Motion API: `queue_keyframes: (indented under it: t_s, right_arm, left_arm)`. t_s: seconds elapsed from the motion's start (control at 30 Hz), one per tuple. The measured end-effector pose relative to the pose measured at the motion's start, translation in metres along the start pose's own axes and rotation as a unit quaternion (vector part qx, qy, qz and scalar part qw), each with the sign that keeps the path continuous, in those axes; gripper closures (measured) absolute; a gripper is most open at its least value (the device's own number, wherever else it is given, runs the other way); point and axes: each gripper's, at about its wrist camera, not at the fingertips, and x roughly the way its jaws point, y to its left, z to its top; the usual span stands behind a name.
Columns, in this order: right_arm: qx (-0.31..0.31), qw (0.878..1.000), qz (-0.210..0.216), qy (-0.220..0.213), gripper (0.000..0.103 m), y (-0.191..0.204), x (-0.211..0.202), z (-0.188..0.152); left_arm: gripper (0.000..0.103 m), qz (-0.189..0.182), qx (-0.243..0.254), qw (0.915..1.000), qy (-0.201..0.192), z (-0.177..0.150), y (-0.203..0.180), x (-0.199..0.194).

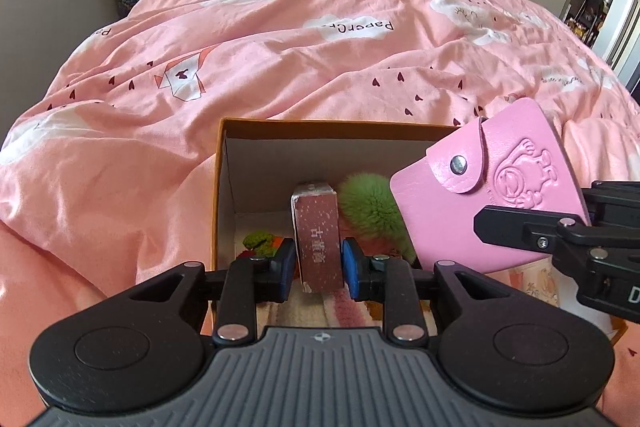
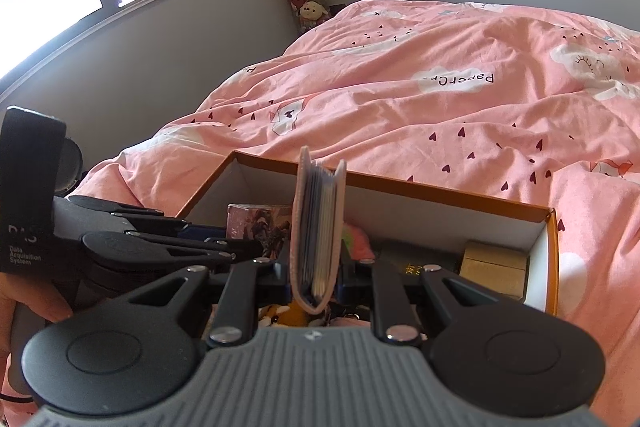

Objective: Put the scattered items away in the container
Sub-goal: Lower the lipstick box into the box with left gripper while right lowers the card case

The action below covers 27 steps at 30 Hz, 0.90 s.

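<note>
Both grippers over the box (image 1: 219, 187)

Left gripper (image 1: 319, 263): pads stand just apart from the maroon card box (image 1: 319, 243) between them, upright inside. Right gripper (image 2: 316, 279), at 3 o'clock, clamps the pink card holder (image 1: 480, 187) above the rim.

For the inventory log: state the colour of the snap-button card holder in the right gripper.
Pink, with an embossed cartoon figure; clearest in the left wrist view.

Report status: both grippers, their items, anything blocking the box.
Left gripper: fingers just off the small maroon box, inside the cardboard box. Right gripper shut on pink card holder, above the box. Nothing blocking.
</note>
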Motion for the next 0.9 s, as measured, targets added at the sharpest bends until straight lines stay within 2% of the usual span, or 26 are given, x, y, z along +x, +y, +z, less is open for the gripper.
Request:
queue_keyframes:
  t_s: [0.17, 0.5, 0.9]
  right_arm:
    - [0.002, 1.0, 0.003, -0.007, 0.083, 0.005, 0.002, 0.005]
    - [0.002, 1.0, -0.002, -0.018, 0.083, 0.022, 0.022, 0.018]
    - [-0.003, 1.0, -0.025, 0.017, 0.083, 0.041, 0.066, 0.025]
  left_arm:
    - [0.073, -0.019, -0.019, 0.9994, -0.022, -0.005, 0.008, -0.019]
    - [0.073, -0.013, -0.05, 0.997, -0.057, -0.018, 0.018, -0.046]
    - [0.073, -0.016, -0.073, 0.9944, -0.074, -0.025, 0.034, -0.058]
